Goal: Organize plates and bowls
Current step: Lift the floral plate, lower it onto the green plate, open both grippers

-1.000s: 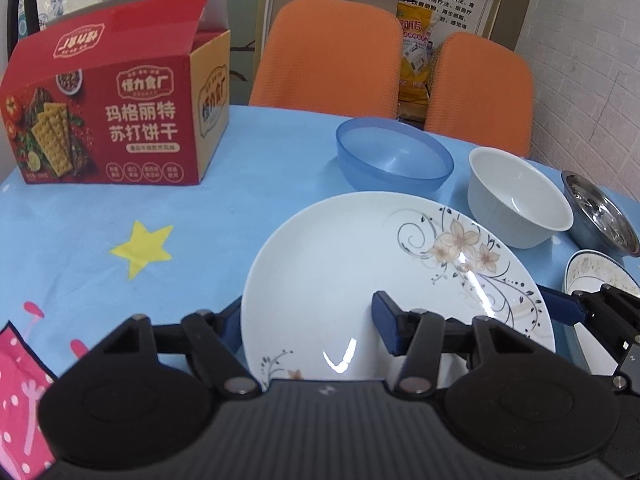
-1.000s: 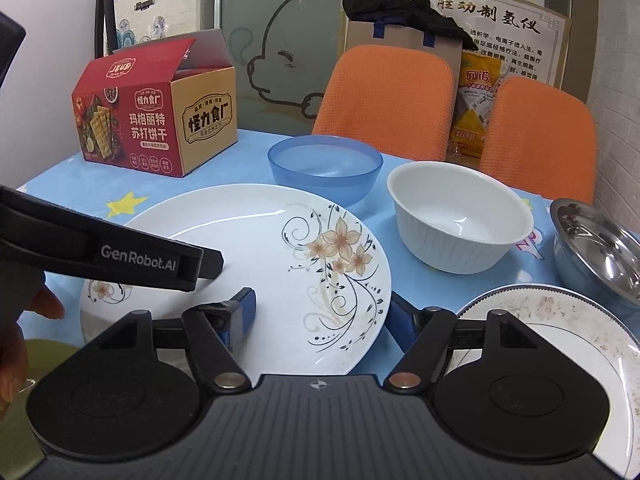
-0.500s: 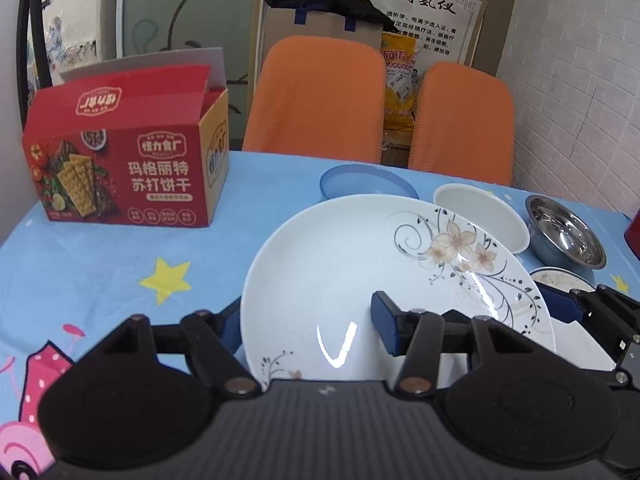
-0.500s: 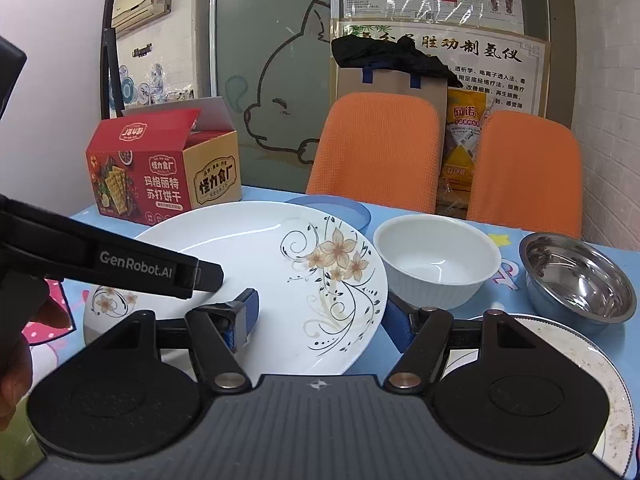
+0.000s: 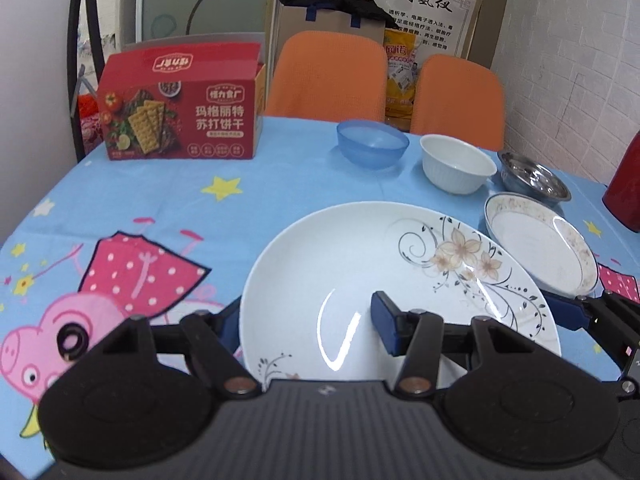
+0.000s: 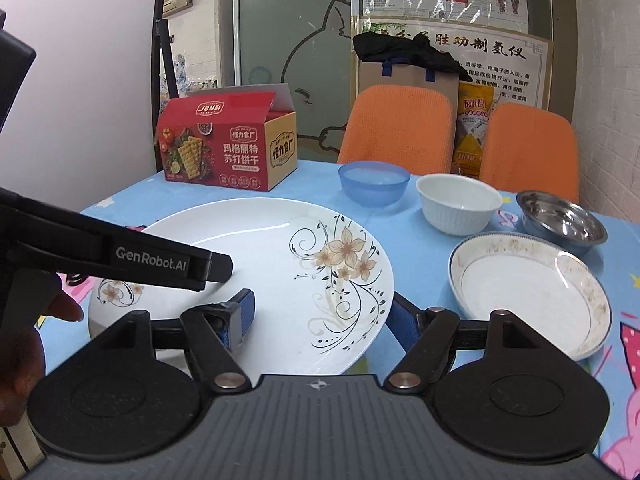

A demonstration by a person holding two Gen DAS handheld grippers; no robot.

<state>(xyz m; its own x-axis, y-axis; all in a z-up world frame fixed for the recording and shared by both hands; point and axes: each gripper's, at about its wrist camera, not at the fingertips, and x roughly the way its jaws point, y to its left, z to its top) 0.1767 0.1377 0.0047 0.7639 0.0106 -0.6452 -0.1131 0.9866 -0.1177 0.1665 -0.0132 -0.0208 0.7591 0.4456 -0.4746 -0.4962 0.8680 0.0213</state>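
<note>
A large white plate with a flower pattern (image 5: 360, 264) (image 6: 288, 264) is held up above the table by both grippers. My left gripper (image 5: 308, 326) is shut on its near left rim, one finger under and one on top. My right gripper (image 6: 320, 320) is shut on its near right rim in the same way. A smaller dirty plate (image 5: 540, 248) (image 6: 528, 292) lies on the table to the right. Behind stand a blue bowl (image 5: 372, 143) (image 6: 374, 182), a white bowl (image 5: 458, 164) (image 6: 458, 208) and a steel bowl (image 5: 534, 176) (image 6: 560, 218).
A red cracker box (image 5: 180, 108) (image 6: 224, 144) stands at the back left on the blue cartoon tablecloth (image 5: 120, 208). Two orange chairs (image 5: 326, 76) stand behind the table. A red container (image 5: 626, 184) is at the right edge.
Both grippers have lifted the flower plate and drawn it back toward me. The bowls now look farther off, and the dirty plate has come fully into view.
</note>
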